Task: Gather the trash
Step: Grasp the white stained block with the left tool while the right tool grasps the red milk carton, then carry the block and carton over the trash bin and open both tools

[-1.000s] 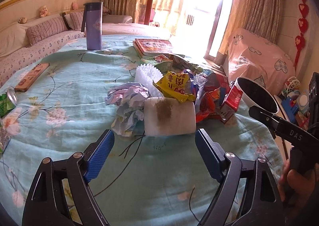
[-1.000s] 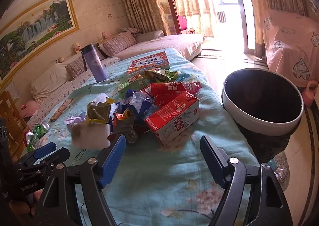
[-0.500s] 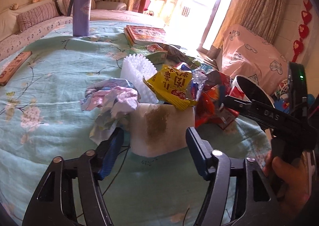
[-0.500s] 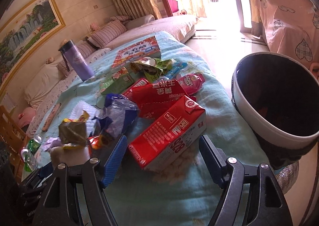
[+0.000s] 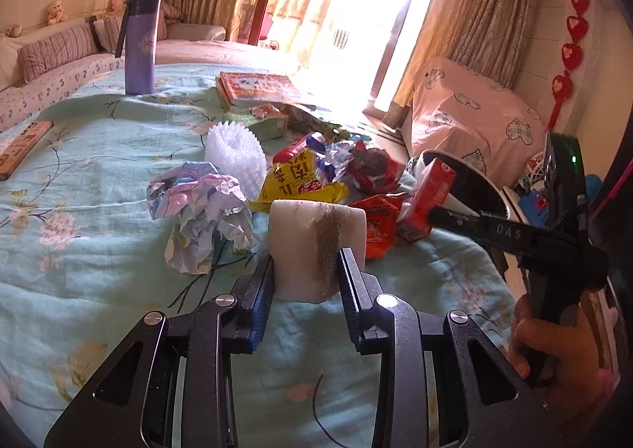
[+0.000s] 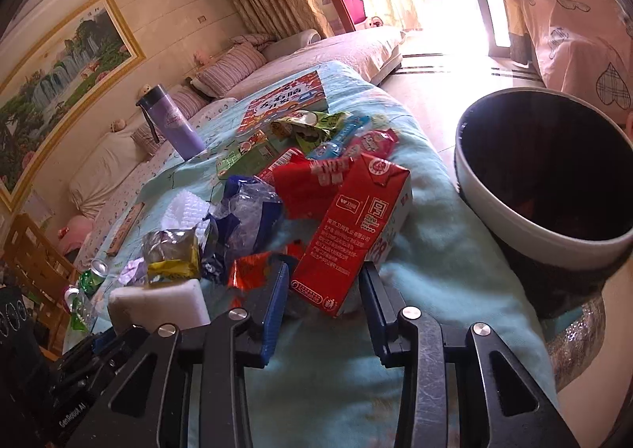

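A pile of trash lies on the teal flowered cloth (image 5: 79,262). My left gripper (image 5: 305,270) is shut on a white foam block (image 5: 312,246) with a brown stain. Crumpled paper (image 5: 201,206) lies left of it, a yellow wrapper (image 5: 296,179) behind it. My right gripper (image 6: 322,285) is shut on a red milk carton (image 6: 356,226), tilted with its far end up; it also shows in the left wrist view (image 5: 429,194). The round bin (image 6: 542,171), white-rimmed and dark inside, stands right of the table.
A purple flask (image 5: 139,48), a picture book (image 5: 257,88), a white ribbed foam sleeve (image 5: 235,151), a wooden board (image 5: 19,149) and more wrappers (image 6: 316,139) lie on the table. Green cans (image 6: 93,278) sit at its left edge. Sofas surround it.
Both grippers moved forward and closed: the left on the foam block, the right on the red carton, whose far end has lifted.
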A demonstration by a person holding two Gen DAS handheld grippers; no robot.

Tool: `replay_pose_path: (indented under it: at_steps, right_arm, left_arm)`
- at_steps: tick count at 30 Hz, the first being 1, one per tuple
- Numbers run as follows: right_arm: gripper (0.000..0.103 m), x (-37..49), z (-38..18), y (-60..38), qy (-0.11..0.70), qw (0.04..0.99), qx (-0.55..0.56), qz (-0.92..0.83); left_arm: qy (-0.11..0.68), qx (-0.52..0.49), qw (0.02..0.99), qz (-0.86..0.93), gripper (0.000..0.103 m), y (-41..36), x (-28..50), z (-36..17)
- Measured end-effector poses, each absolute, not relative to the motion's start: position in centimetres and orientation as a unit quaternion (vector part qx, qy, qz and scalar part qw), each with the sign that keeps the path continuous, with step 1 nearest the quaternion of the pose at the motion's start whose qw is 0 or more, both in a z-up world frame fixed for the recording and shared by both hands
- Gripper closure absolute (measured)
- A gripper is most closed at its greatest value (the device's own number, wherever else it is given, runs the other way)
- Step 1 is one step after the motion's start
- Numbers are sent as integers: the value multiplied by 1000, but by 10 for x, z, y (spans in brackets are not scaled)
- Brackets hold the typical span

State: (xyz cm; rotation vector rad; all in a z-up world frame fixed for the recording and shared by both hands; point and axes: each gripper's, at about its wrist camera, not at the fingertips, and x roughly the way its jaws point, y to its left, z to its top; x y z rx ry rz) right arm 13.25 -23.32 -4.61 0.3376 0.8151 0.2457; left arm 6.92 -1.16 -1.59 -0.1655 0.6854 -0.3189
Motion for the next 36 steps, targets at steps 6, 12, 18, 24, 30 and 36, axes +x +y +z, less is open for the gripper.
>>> replay_pose_path:
  at_steps: [6, 12, 18, 24, 30, 36]
  right_arm:
    - [102, 119, -42, -241, 396, 898, 157, 107]
    - [57, 126, -37, -238, 386, 900, 167, 114]
    - [52, 149, -47, -214, 394, 904, 124, 109]
    - [70, 148, -53, -225, 389, 904, 138, 112]
    - [70, 122, -31, -270, 355, 916, 162, 97]
    - [70, 109, -26, -318, 348, 917, 182, 71]
  left_arm:
    - [315, -76, 931, -169, 73, -21, 56, 1]
    - [314, -71, 931, -170, 73, -25, 51, 2]
    - [314, -76, 931, -170, 73, -22, 58, 4]
    - [306, -65, 932, -185, 73, -37, 59, 12]
    - [309, -50, 925, -218, 73, -73, 69, 16]
    - [317, -26, 916, -245, 73, -119, 84, 14]
